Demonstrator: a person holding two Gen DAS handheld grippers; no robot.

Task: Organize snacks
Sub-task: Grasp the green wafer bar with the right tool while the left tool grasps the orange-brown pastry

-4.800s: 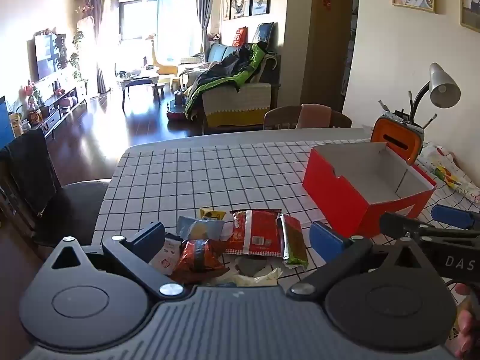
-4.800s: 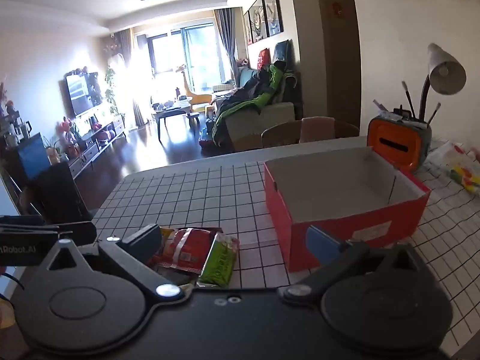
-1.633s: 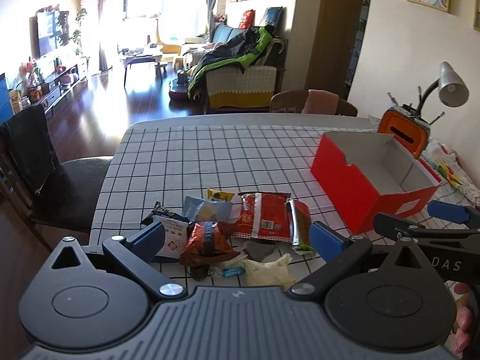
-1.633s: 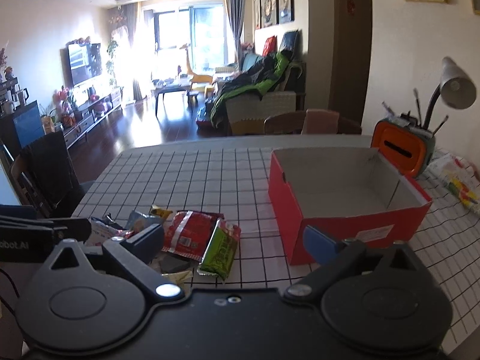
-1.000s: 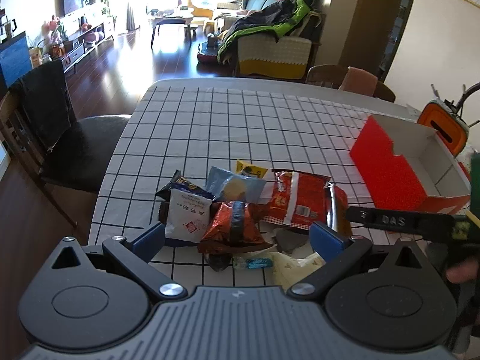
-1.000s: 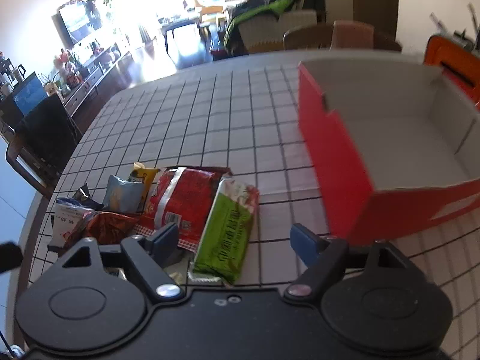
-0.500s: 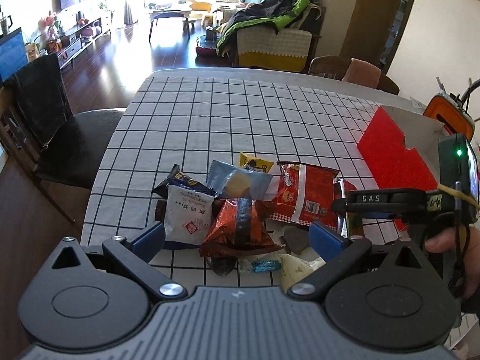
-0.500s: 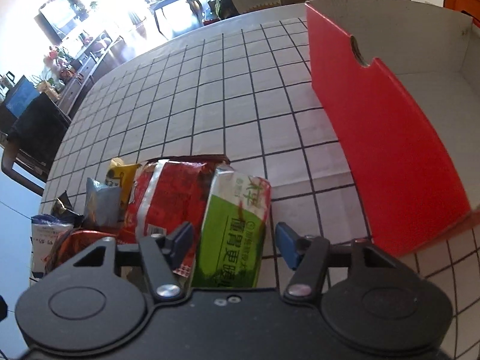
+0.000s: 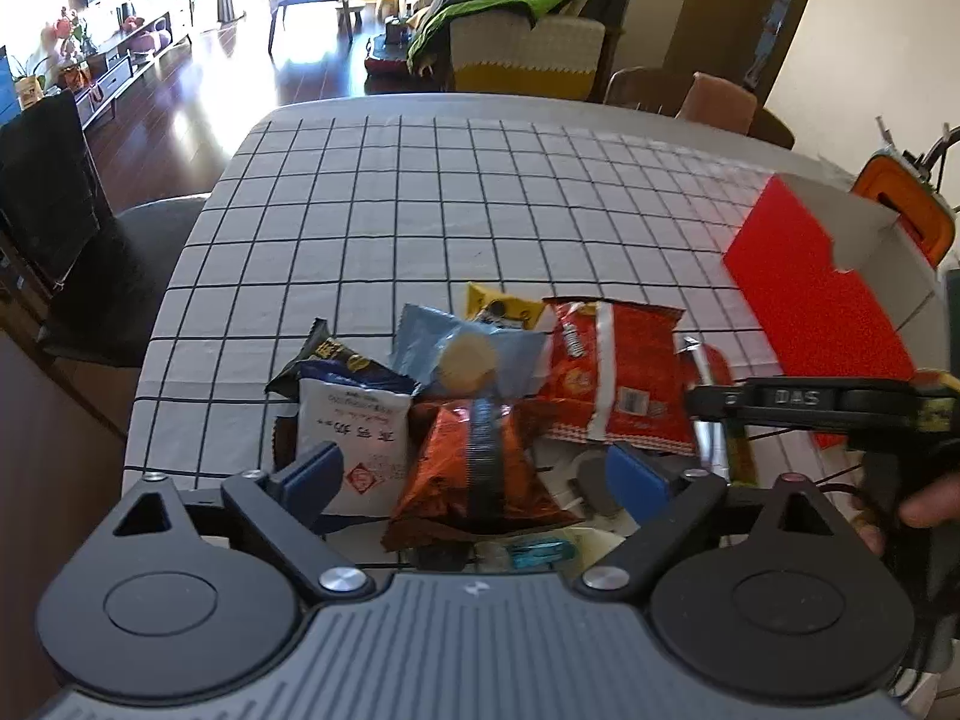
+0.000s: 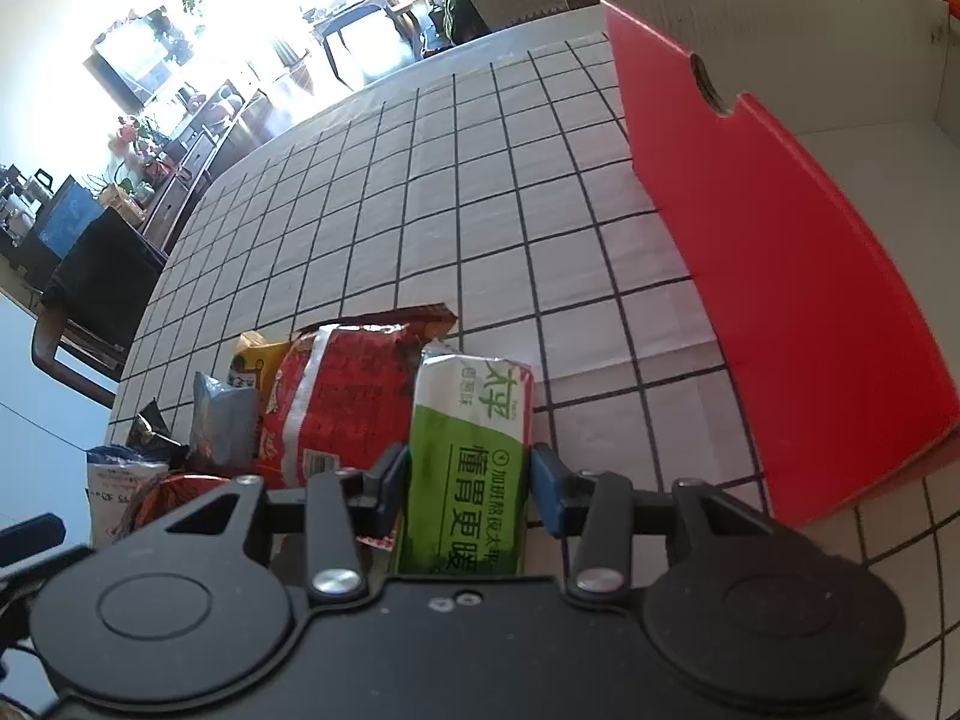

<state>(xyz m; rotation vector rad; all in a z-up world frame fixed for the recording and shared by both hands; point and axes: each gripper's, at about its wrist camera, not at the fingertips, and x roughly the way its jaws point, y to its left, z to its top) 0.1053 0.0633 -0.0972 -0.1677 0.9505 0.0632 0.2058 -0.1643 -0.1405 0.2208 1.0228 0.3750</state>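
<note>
Right tool (image 10: 469,483): jaws closed in on both long edges of green pack (image 10: 468,468), which lies at pile's box-side edge on tabletop (image 10: 480,192). Low, tilted pose, aimed fwd along pack. Risk: foil slick, grip near one end, so pack may sag or slip on lift; red bag (image 10: 336,402) touching beside it could drag along. Left tool (image 9: 474,474): wide open, holding nothing, poised over orange-brown bag (image 9: 474,456) in pile. Beyond pile, red box (image 10: 780,228), open top; clipping its wall on transfer possible.
</note>
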